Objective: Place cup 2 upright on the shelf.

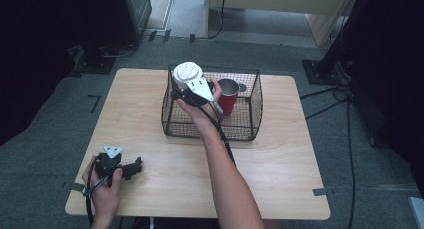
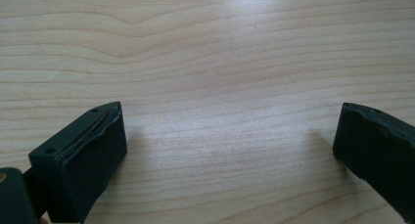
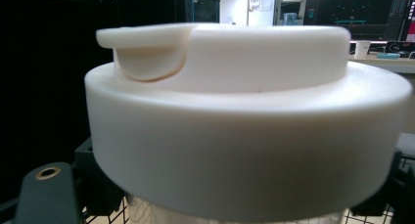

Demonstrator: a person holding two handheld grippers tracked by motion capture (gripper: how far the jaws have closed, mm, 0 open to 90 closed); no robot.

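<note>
My right gripper (image 1: 186, 91) is clamped on the white-lidded cup (image 1: 187, 74), holding it over the wire basket (image 1: 250, 106) beside the red cup (image 1: 228, 96); lowering and release remain, I judge. Left gripper (image 1: 131, 167) rests apart on the worktop (image 1: 280, 154).

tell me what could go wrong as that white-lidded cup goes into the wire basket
The right gripper holds the white-lidded cup just under its lid, over the wire basket; it might slip. The red cup stands close beside it and could get knocked over. The cup's base could catch the basket's rim.
</note>
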